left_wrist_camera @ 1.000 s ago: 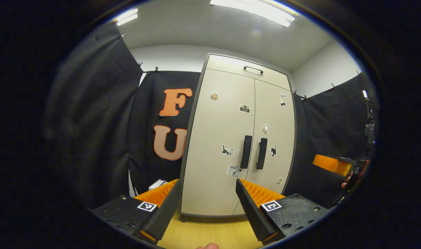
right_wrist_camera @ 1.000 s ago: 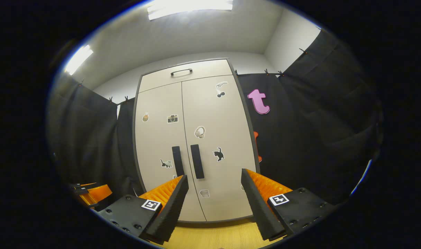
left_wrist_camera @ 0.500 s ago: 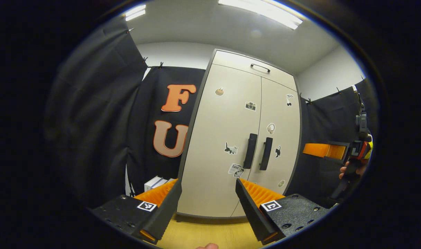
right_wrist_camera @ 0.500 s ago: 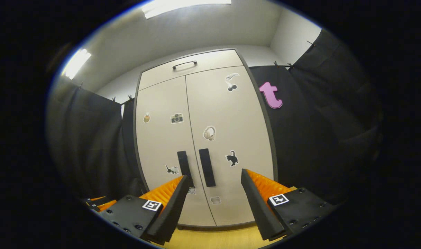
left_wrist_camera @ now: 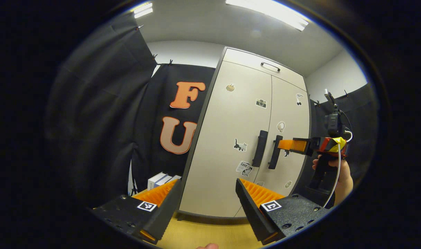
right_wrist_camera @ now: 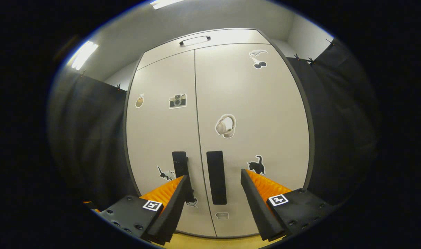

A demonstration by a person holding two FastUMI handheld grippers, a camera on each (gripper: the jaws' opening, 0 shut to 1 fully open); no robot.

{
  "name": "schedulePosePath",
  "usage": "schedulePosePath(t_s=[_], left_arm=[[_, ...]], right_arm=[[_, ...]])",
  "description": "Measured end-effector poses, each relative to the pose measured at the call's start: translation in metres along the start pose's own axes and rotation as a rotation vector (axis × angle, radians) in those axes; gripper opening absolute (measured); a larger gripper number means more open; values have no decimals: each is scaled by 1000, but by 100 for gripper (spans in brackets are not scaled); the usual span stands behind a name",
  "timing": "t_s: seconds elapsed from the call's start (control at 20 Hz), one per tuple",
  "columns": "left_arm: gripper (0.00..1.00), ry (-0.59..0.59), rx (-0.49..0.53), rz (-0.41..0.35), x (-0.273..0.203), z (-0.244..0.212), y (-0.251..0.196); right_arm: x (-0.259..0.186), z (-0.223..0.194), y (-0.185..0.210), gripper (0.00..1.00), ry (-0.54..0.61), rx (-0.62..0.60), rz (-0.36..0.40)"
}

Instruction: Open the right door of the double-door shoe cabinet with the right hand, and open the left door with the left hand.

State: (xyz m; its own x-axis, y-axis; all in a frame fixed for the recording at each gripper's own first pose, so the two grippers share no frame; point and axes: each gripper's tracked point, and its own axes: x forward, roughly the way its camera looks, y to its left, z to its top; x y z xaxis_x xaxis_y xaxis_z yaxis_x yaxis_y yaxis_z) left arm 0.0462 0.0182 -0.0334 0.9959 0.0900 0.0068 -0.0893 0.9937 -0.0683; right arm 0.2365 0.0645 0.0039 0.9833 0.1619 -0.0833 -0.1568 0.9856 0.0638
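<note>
- R hand-held gripper (right_wrist_camera: 213, 192): fingers spread, nothing between them; faces the right door handle (right_wrist_camera: 216, 177) straight ahead, near but, as far as I can tell, not yet touching.
- Handle's long axis runs vertical, just R of the centre seam of the shoe cabinet (right_wrist_camera: 252, 114); both doors shut.
- L hand-held gripper (left_wrist_camera: 207, 204): spread too, well back; left door handle (left_wrist_camera: 259, 153) lies ahead and to its right.
- R is nearer, so I'd judge it goes first.
</note>
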Motion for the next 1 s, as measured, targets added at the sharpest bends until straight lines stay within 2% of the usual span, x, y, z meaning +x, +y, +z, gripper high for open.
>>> schedulePosePath(t_s=[0.2,0.25,0.3,0.35,0.4,0.55,0.7,0.8,0.85,0.95,1.0], left_arm=[[94,-14,43,12,3,4,3],[94,-11,39,9,4,2,2],[94,-9,32,4,4,1,0],[94,-12,23,-2,4,1,-2],[94,-12,19,-6,4,0,-3],[94,3,25,-24,5,-8,-3],[94,-1,41,-35,12,-7,-1],[94,-4,39,-49,15,-7,-2],[94,2,33,-49,16,-10,-3],[94,-2,11,-37,18,-11,-7],[94,-14,-8,-37,19,-12,-12]], right_arm=[[34,-18,-7,96,36,-26,-9],[41,-23,-10,84,47,-43,-16],[48,-28,-14,91,57,-57,-36],[54,-34,-18,83,68,-60,-54],[53,-37,-21,89,71,-62,-78],[57,-34,-21,78,44,-76,-106],[60,-32,-19,77,33,-52,-151],[60,-37,-6,67,35,-41,-124],[60,-36,-8,43,25,-58,-123],[59,-39,-8,33,28,-63,-107],[60,-39,-7,32,18,-59,-102]])
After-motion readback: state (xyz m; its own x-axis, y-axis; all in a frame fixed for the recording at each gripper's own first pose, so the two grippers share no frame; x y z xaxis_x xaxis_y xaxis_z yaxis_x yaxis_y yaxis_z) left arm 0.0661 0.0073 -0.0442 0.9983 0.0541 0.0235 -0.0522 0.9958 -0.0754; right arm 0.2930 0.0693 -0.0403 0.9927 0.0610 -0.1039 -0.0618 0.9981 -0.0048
